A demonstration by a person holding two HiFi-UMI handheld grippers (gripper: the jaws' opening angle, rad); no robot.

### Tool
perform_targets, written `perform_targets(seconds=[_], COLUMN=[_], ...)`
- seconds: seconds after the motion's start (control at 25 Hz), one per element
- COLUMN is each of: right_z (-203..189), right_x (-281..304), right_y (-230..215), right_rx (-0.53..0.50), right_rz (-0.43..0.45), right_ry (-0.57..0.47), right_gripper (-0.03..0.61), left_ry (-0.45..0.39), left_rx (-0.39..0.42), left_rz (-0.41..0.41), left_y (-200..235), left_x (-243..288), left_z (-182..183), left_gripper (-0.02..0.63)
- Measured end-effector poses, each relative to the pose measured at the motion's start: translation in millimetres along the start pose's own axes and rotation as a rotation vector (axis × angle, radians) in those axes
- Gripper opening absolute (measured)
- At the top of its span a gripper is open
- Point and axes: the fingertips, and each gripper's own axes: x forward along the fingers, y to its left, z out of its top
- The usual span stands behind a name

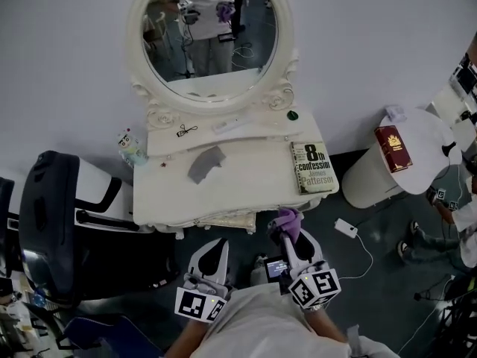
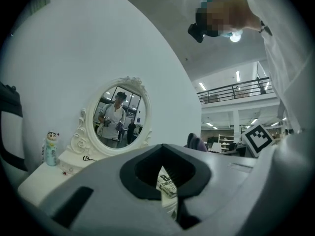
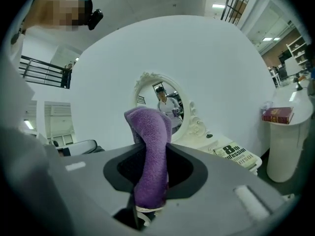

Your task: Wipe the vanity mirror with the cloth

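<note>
The oval vanity mirror point(image 1: 211, 32) in its white carved frame stands at the back of the white vanity table point(image 1: 246, 189); it also shows in the left gripper view point(image 2: 118, 117) and the right gripper view point(image 3: 160, 100). My right gripper point(image 1: 287, 233) hangs in front of the table's near edge, shut on a purple cloth point(image 1: 288, 221). The cloth point(image 3: 150, 146) sticks up out of the jaws of the right gripper point(image 3: 152, 181). My left gripper point(image 1: 216, 248) is beside it on the left, below the table edge. In its own view the left gripper point(image 2: 170, 191) is shut with nothing in it.
On the table lie a grey folded piece point(image 1: 206, 163) and a paperback book point(image 1: 313, 168). A small figurine bottle point(image 1: 130, 146) stands at its left corner. A black chair point(image 1: 52, 222) is at the left. At the right are a round white stand point(image 1: 417, 155) with a red book point(image 1: 393, 146), a floor cable point(image 1: 345, 227), and a person point(image 1: 462, 200).
</note>
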Motion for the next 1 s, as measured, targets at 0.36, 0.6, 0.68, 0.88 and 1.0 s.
perform_targets(seconds=[0.36,0.6,0.68,0.88,1.0], right_z=[32.1,36.6,38.2,48.9,53.5], right_x=[47.6,77.2,90.3,117.1,136.9], right_y=[-48.4,-55.7,-52.1,-43.1,-42.5], right_rx=[-0.021,0.029,0.042,0.049,0.060], right_rz=[0.084,0.093,0.099,0.054,0.006], right_ry=[0.002,0.015,0.017,-0.007,-0.010], right_gripper=[0.107,0.107,0.107,0.107,0.107], left_ry=[-0.046,-0.086,-0.080,-0.095,-0.107], left_rx=[0.054,0.068,0.072,0.036,0.044], left_rz=[0.068,0.135,0.152,0.134,0.077], left_y=[-2.8,24.5,39.7,89.6,113.1], left_x=[57.9,65.8,67.4,94.9,122.2], left_z=[13.1,34.5,36.1,42.3,57.7], left_gripper=[0.008,0.008,0.007,0.007,0.008])
